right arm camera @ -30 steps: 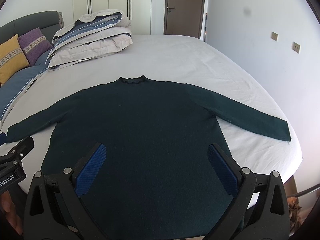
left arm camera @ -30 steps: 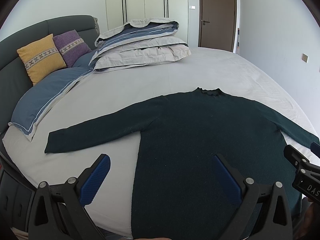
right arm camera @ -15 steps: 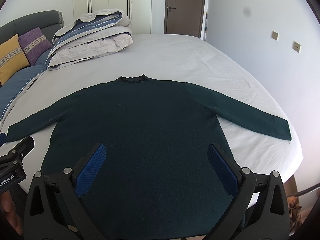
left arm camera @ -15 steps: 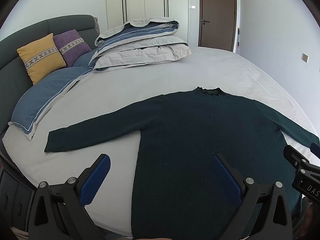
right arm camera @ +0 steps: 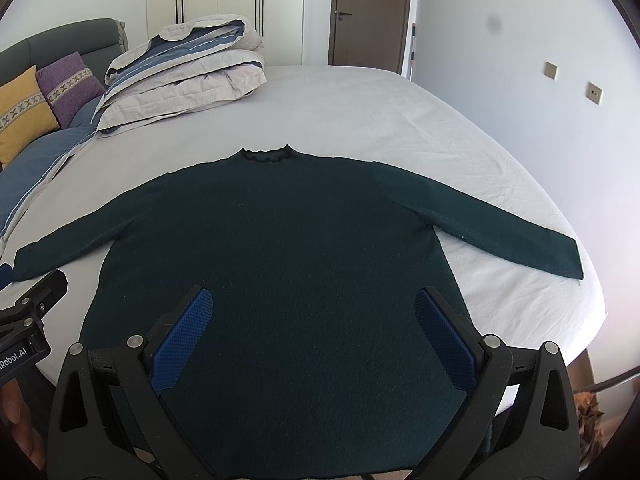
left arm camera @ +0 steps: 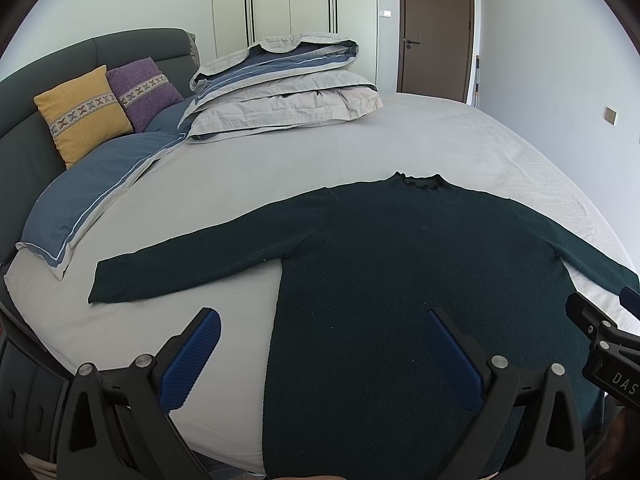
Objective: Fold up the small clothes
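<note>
- Lying flat on the bed [right arm camera: 360, 112]: dark green sweater [right arm camera: 280, 240], sleeves spread, collar away from you.
- Left gripper [left arm camera: 324, 344] and right gripper [right arm camera: 312, 320]: jaws wide apart, holding nothing, above the hem end.
- Risk: pinch only the top layer and your fold may drag crooked.
- Hidden: the hem, behind gripper bodies; far sleeve cuff cut off in left view.

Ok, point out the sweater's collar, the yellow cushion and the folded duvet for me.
sweater collar [right arm camera: 266, 155], right wrist view, middle of the ruffled neck edge.
yellow cushion [left arm camera: 82, 114], left wrist view, on its patterned band.
folded duvet [left arm camera: 280, 92], left wrist view, front of the stacked layers.
</note>
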